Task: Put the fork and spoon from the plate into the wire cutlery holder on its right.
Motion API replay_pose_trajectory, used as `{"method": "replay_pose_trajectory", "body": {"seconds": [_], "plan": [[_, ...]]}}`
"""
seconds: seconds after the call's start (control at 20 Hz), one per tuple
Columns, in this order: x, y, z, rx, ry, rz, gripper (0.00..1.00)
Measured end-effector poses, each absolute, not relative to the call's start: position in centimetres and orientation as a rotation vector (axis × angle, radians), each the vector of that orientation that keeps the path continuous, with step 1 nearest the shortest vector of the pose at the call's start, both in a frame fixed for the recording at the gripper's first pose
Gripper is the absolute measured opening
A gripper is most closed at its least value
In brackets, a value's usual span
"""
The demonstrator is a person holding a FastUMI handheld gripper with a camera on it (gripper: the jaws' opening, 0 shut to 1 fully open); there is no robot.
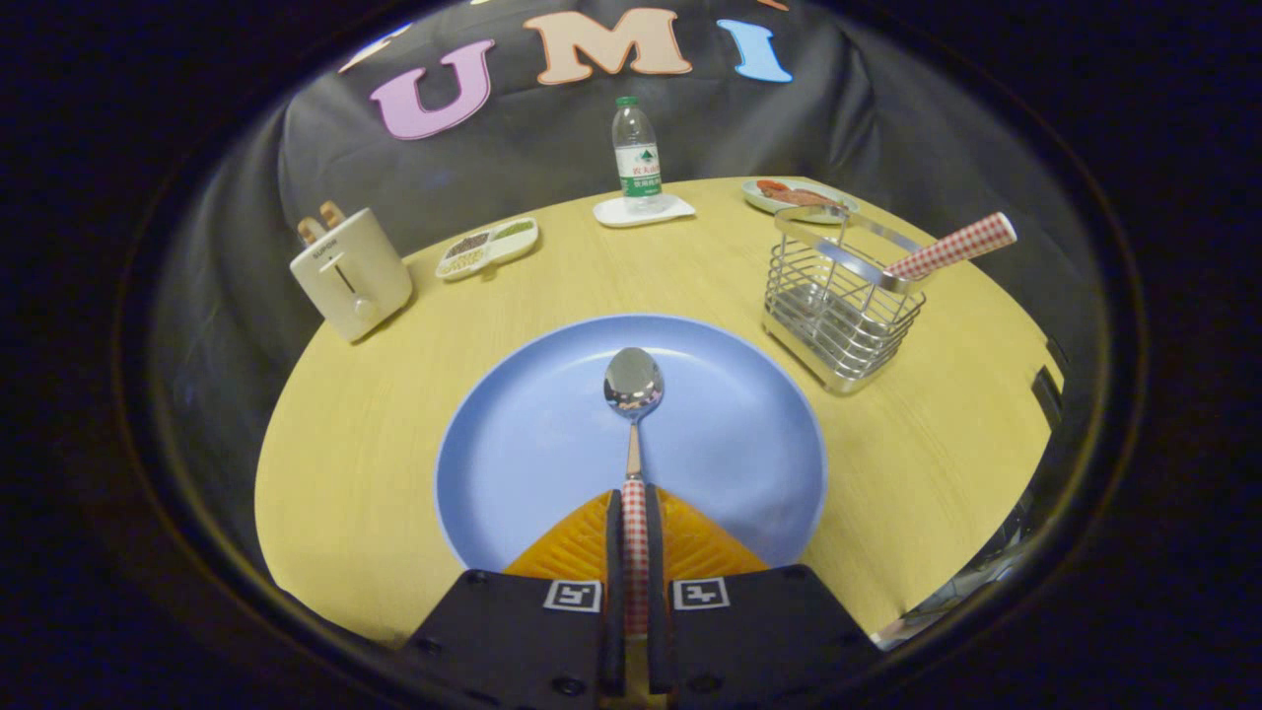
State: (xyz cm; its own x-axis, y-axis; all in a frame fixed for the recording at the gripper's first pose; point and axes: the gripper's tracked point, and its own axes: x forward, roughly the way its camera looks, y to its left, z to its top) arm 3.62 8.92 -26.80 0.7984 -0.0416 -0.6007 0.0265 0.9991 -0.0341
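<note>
My gripper [634, 508] is shut on the red-checked handle of the spoon [633, 383], both orange fingers [582, 542] pressing on it. The spoon's shiny bowl points straight ahead over the blue plate [532, 444]. Whether the spoon rests on the plate or hangs just above it I cannot tell. To the right of the plate stands the wire cutlery holder [838, 316]. A red-checked handle [951, 247], the fork's, sticks out of it and leans to the right; its tines are hidden in the wires.
A white toaster [350, 274] stands at the back left of the round yellow table [375, 473]. Behind it lie a small divided dish [488, 247], a water bottle [637, 153] on a white tray, and a plate of food [797, 195] beyond the holder.
</note>
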Motion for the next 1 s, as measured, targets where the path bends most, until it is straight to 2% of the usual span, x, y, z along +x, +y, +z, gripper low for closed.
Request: {"method": "replay_pose_trajectory", "body": {"seconds": [0.1,0.15,0.2,0.55,1.0], "plan": [[3.8,8.9,-26.9,-0.035,0.659,-0.029,0.13],[3.6,8.9,-26.9,-0.036,0.665,-0.021,0.07],[3.7,8.9,-26.8,-0.03,0.669,-0.013,0.07],[3.0,9.2,-25.6,-0.026,0.71,0.052,0.07],[1.9,8.1,-19.3,-0.068,0.747,0.156,0.07]]}}
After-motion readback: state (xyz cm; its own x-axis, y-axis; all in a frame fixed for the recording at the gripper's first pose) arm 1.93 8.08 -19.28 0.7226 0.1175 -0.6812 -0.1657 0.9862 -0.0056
